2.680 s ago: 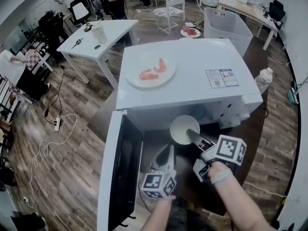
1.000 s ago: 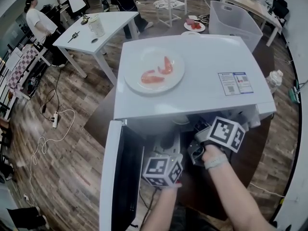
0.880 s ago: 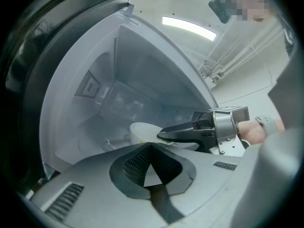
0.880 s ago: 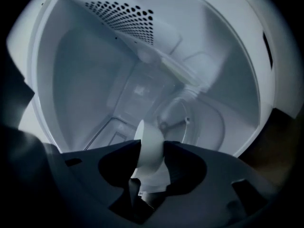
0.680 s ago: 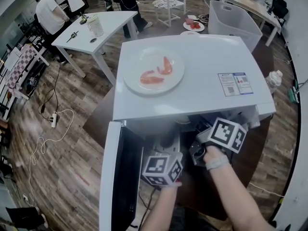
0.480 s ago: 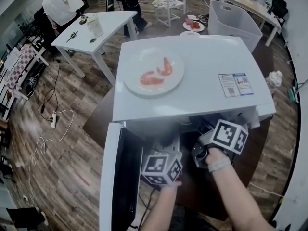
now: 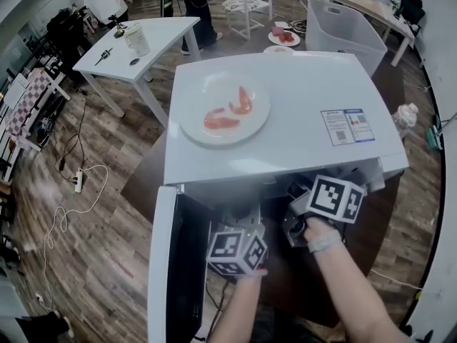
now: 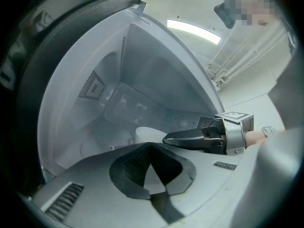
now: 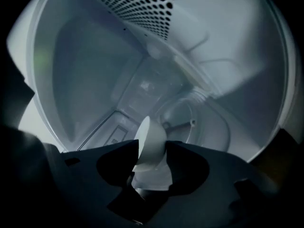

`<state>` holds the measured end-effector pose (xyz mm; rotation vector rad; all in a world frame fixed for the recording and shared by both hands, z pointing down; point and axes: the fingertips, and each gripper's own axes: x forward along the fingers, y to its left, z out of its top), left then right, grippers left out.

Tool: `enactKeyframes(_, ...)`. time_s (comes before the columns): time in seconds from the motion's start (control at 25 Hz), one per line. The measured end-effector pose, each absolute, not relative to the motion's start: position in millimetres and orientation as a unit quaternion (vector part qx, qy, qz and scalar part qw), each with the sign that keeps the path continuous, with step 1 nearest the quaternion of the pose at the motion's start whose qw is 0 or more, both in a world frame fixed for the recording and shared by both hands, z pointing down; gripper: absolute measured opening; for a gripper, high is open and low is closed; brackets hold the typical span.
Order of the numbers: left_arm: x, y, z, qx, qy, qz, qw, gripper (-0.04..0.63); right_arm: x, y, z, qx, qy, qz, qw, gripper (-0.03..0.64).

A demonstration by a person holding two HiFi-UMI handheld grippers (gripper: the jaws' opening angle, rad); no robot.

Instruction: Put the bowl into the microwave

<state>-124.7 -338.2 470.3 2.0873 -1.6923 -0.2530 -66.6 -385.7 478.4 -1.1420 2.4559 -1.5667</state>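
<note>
The white bowl [image 9: 150,140] stands inside the white microwave [image 7: 285,120], between the two dark fingers of my right gripper [image 9: 152,151]. Those jaws are opening and the pads are easing off the bowl's wall. In the left gripper view the bowl [image 8: 145,134] rests on the cavity floor just past the right gripper's fingertips [image 8: 167,139]. My left gripper [image 8: 151,145] hangs at the cavity mouth, shut and empty. From the head view both grippers' tips are hidden under the microwave's front edge; only their marker cubes [image 7: 235,252] show.
The microwave door [image 7: 166,263] hangs open at the left. A white plate [image 7: 246,123] with pink food lies on the microwave's top. The turntable hub [image 9: 190,123] sits beyond the bowl. A plastic bottle [image 7: 404,116] stands at the right, a grey bin [image 7: 343,23] behind.
The bowl went from outside the microwave's front into the cavity with my right gripper. Over the last second both grippers have barely moved. People in the background have walked about.
</note>
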Motion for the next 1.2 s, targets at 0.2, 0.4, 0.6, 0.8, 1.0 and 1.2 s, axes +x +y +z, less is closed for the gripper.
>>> enactKeyframes(0.2, -124, -341, 466, 0.757, -0.608, -0.099, 0.217, 0.001, -55, -385, 479, -0.387, 0.786, -0.483, 0.008, 0.199)
enactKeyframes(0.4, -120, -342, 467, 0.759, -0.605, -0.101, 0.221, 0.0, -48, -385, 477, -0.393, 0.791, -0.469, 0.0, 0.201)
enactKeyframes(0.6, -119, -343, 467, 0.759, -0.603, -0.104, 0.222, 0.002, -47, -385, 474, -0.397, 0.795, -0.46, 0.0, 0.173)
enactKeyframes(0.8, -124, -345, 464, 0.757, -0.605, -0.109, 0.222, 0.001, -53, -387, 473, -0.397, 0.792, -0.464, 0.004, 0.167)
enactKeyframes(1.0, -130, -348, 464, 0.752, -0.609, -0.114, 0.226, 0.0, -57, -390, 475, -0.401, 0.79, -0.464, 0.006, 0.167)
enactKeyframes(1.2, -132, -349, 464, 0.751, -0.609, -0.114, 0.227, 0.001, -60, -391, 472, -0.393, 0.796, -0.46, 0.013, 0.169)
